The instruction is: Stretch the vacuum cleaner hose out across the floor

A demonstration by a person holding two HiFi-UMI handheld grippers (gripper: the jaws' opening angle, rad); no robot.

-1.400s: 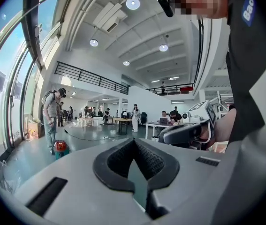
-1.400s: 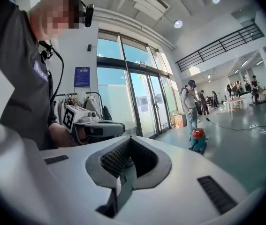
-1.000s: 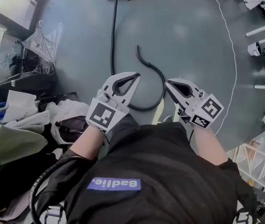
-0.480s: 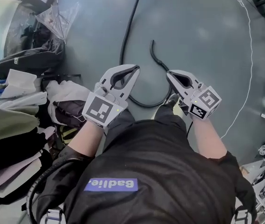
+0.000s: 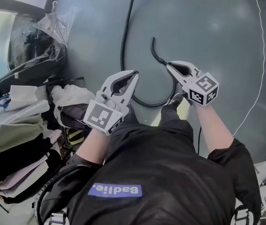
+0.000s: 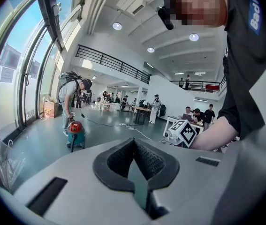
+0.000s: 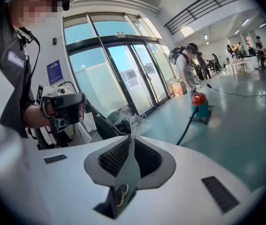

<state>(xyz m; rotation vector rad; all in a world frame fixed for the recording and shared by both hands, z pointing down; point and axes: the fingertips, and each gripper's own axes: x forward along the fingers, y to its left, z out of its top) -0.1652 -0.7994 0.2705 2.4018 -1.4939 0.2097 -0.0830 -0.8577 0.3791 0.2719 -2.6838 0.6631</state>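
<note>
The hose (image 5: 123,46) runs off the top edge of the head view, so the vacuum cleaner (image 6: 76,134) shows only in the gripper views. The right gripper (image 5: 168,64) covers part of the hose's curl, and I cannot tell whether it touches the hose. The left gripper (image 5: 133,73) is closed on nothing. The right gripper's jaws have just been easing apart, yet their tips look all but together, with nothing between. The hose lies lengthwise away from the person, then hooks back in a U near the feet, with its free end pointing away.
</note>
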